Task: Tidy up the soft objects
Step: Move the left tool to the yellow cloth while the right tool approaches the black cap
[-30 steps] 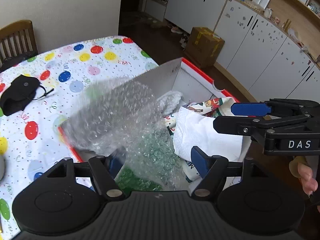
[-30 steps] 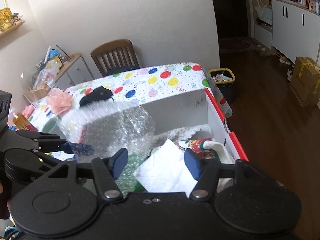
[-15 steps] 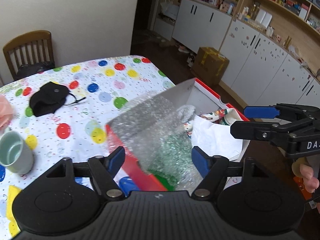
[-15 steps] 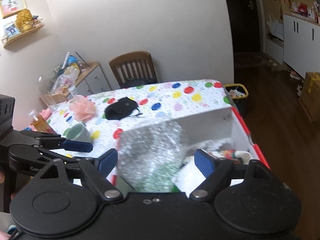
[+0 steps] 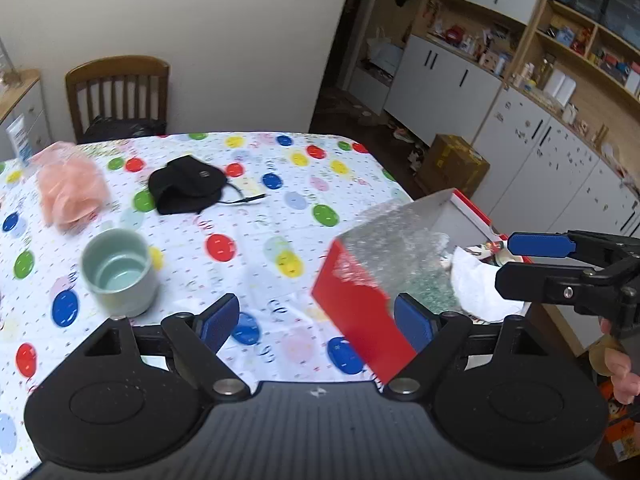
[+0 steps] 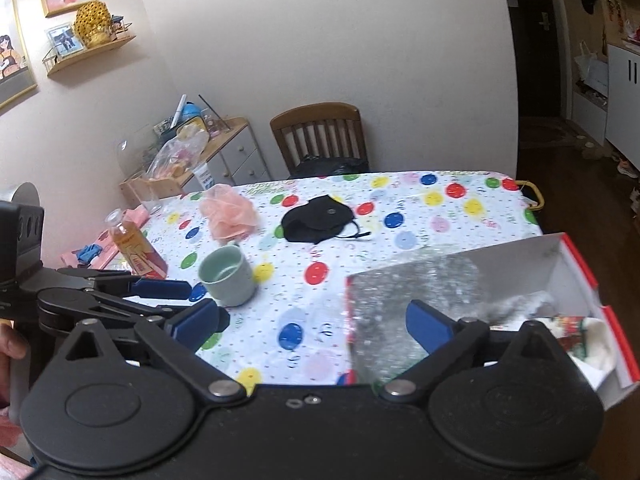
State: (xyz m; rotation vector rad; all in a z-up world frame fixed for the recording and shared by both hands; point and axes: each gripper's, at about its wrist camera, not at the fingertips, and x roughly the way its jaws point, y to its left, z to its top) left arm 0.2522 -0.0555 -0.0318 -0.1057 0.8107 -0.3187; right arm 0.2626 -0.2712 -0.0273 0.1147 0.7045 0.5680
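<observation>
A red and white box [image 5: 360, 312] [image 6: 576, 264] sits at the table's right edge. Bubble wrap [image 5: 396, 248] [image 6: 404, 300] sticks up from it beside white cloth [image 5: 476, 284] and a printed fabric [image 6: 568, 326]. A pink mesh sponge [image 5: 70, 190] [image 6: 228, 212] and a black pouch [image 5: 186, 188] [image 6: 316, 220] lie on the dotted tablecloth. My left gripper [image 5: 316, 320] [image 6: 156, 296] is open and empty, above the table left of the box. My right gripper [image 6: 312, 322] [image 5: 532, 256] is open and empty near the box.
A pale green mug [image 5: 118, 272] [image 6: 226, 278] stands on the table [image 5: 248, 240]. An orange bottle [image 6: 134, 246] stands at the left edge. A wooden chair [image 5: 116, 96] is behind the table. Cabinets and a cardboard box [image 5: 456, 164] are on the right.
Both grippers have pulled up and back from the box, and the left view has swung left over the table. The bubble wrap stays in the box.
</observation>
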